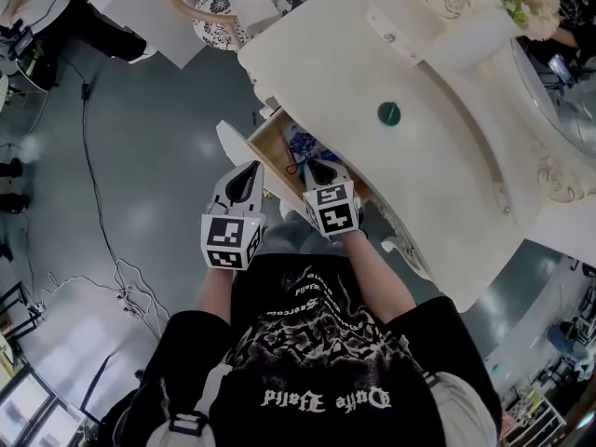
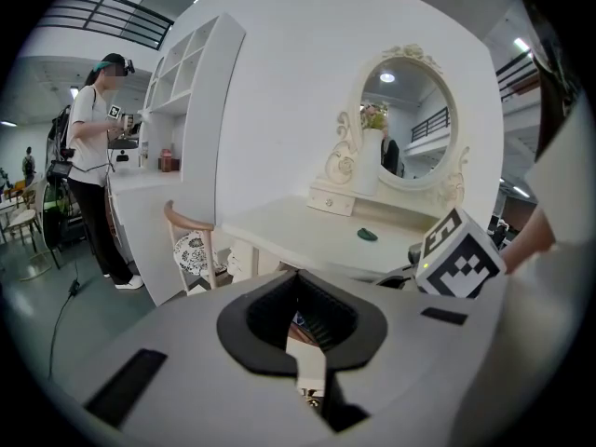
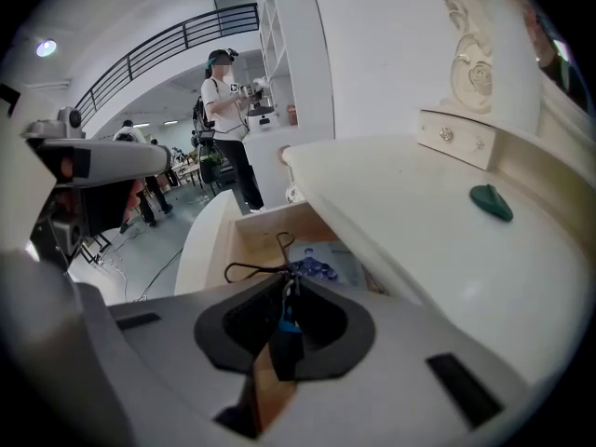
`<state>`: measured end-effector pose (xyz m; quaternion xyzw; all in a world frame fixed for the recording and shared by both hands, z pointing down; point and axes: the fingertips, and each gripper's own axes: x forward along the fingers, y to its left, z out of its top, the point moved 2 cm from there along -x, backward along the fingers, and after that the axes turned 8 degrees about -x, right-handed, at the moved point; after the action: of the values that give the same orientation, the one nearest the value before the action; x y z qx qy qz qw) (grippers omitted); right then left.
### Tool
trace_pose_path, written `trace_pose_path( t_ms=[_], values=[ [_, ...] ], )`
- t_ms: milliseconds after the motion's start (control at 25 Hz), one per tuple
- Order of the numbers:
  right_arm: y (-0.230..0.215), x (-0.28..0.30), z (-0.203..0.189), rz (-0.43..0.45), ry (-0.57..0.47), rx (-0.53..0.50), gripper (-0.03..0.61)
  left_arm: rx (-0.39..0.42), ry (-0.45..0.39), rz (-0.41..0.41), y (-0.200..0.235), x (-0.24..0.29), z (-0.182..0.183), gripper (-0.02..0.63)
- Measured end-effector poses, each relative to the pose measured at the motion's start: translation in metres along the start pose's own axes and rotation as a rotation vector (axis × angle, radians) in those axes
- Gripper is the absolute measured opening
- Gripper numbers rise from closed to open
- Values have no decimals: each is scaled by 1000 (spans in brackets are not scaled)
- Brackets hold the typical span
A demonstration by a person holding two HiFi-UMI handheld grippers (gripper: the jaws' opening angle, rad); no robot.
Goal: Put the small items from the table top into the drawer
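The white dressing table [image 1: 438, 184] has its drawer [image 1: 264, 145] pulled open under the top. My right gripper [image 1: 315, 166] hangs over the drawer, shut on a small blue item with thin black loops [image 3: 253, 269] that stick out ahead of the jaws [image 3: 284, 301]. A blue-and-white patterned item [image 3: 321, 266] lies inside the drawer. A small green item [image 1: 389, 113] lies on the table top, also seen in the left gripper view [image 2: 369, 235] and the right gripper view [image 3: 491, 202]. My left gripper [image 1: 251, 169] is beside the drawer's front, its jaws almost together with nothing between them [image 2: 303, 319].
A chair with a patterned cushion [image 1: 237, 3] stands left of the table. An ornate oval mirror [image 2: 407, 124] and a little knobbed box [image 3: 456, 138] stand at the table's back. Cables [image 1: 102, 222] trail on the floor. A person [image 2: 93, 156] stands by distant shelves.
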<state>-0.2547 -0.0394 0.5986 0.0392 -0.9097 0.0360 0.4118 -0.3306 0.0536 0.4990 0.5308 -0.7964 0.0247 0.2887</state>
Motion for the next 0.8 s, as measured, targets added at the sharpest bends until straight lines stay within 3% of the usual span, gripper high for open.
trace_pose_path(
  t_ms=[400,800],
  values=[
    [2,37,6,-8,43,33,43,-13,34,9,22,6,-2,15],
    [6,55,12,20,97,-65,43,-15,45,11,33,12,0,15]
  ],
)
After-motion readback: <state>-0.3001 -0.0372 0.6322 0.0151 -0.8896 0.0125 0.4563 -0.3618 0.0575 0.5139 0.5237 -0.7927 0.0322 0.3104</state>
